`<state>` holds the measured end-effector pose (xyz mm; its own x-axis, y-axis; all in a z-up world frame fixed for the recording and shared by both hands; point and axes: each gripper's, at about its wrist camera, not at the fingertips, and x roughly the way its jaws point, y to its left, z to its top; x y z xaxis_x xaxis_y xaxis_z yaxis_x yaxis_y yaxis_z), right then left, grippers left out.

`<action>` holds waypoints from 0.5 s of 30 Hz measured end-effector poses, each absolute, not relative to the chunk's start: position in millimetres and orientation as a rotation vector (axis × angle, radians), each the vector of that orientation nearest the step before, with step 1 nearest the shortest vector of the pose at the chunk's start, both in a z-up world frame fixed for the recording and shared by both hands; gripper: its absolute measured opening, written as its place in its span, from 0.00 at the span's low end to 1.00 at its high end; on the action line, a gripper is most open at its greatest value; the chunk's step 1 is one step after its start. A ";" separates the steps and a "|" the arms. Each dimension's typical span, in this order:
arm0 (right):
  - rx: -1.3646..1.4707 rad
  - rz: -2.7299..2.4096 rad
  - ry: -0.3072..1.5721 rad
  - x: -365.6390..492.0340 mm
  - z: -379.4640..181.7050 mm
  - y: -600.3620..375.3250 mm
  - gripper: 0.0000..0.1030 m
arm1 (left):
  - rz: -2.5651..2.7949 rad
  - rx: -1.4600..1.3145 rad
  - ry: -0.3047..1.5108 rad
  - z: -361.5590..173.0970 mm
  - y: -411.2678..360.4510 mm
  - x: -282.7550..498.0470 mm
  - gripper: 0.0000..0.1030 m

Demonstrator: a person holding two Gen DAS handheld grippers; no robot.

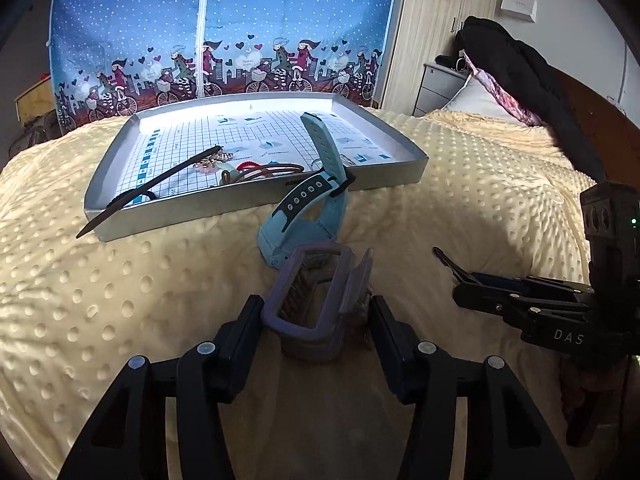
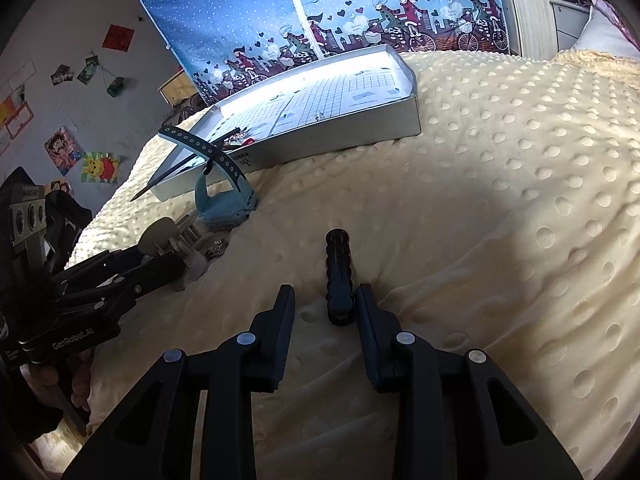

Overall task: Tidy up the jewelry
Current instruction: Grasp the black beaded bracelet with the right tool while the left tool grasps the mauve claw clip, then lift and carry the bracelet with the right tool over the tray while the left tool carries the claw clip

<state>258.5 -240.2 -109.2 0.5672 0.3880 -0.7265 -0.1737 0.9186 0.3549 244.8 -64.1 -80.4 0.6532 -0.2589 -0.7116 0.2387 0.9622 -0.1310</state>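
Pale yellow dimpled blanket (image 1: 460,184): fills frame. Shallow silver tray with grid-printed liner (image 1: 404,168), upper centre: holds small jewelry, blurred. Light-blue watch with strap (image 1: 316,200): leaning on tray's near wall. Left gripper (image 1: 316,320), lower centre: jaws spread, purple plastic hair claw (image 1: 316,304) between them, contact unclear. Right gripper (image 2: 325,300): jaws apart, black ridged hair clip (image 2: 339,276) beside right finger.

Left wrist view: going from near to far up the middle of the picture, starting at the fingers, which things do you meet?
Purple hair claw between the left fingers → blue watch, leaning on the tray's front wall → tray → blue curtain.
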 end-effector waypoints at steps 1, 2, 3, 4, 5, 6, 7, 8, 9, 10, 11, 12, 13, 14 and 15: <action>0.253 0.333 0.911 258.0 -108.9 -239.6 0.27 | -0.283 -0.036 0.811 -79.1 -62.8 242.6 0.49; 0.250 0.332 0.911 257.9 -108.9 -239.9 0.27 | -0.284 -0.043 0.808 -78.0 -61.8 239.5 0.49; 0.246 0.332 0.910 257.7 -108.4 -239.2 0.27 | -0.284 -0.049 0.803 -76.7 -60.6 236.3 0.49; 0.242 0.333 0.909 257.5 -107.9 -238.4 0.27 | -0.286 -0.058 0.799 -75.2 -59.1 232.4 0.49; 0.240 0.334 0.906 257.3 -107.3 -238.2 0.25 | -0.288 -0.064 0.796 -75.0 -57.5 229.4 0.49; 0.239 0.337 0.905 257.3 -106.9 -238.2 0.20 | -0.290 -0.070 0.796 -74.6 -56.2 225.6 0.49; 0.241 0.342 0.903 256.8 -106.8 -238.0 0.18 | -0.291 -0.072 0.799 -74.8 -55.2 224.0 0.49; 0.244 0.353 0.901 256.9 -106.3 -237.1 0.16 | -0.293 -0.074 0.804 -75.2 -54.7 221.7 0.49; 0.241 0.356 0.900 256.2 -106.3 -236.7 0.15 | -0.295 -0.075 0.804 -75.1 -54.2 219.0 0.49; 0.232 0.357 0.897 255.1 -105.9 -235.2 0.15 | -0.295 -0.075 0.800 -74.8 -54.1 216.7 0.49; 0.221 0.356 0.895 254.7 -105.1 -233.0 0.15 | -0.296 -0.073 0.799 -74.8 -54.2 214.8 0.49; 0.210 0.354 0.892 253.8 -104.6 -232.1 0.15 | -0.298 -0.073 0.801 -75.4 -54.3 213.8 0.49; 0.198 0.352 0.890 253.0 -103.7 -230.4 0.15 | -0.300 -0.073 0.802 -76.1 -54.2 213.0 0.49; 0.186 0.349 0.888 252.2 -102.8 -228.6 0.15 | -0.300 -0.072 0.803 -76.9 -54.1 212.2 0.49; 0.176 0.346 0.883 251.3 -101.7 -226.8 0.15 | -0.300 -0.072 0.803 -77.5 -53.9 211.9 0.49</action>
<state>251.3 -226.8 -101.7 0.5843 0.3668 -0.7240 -0.2233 0.9303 0.2911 211.9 -53.9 -77.5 0.6545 -0.2912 -0.6978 0.2369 0.9554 -0.1765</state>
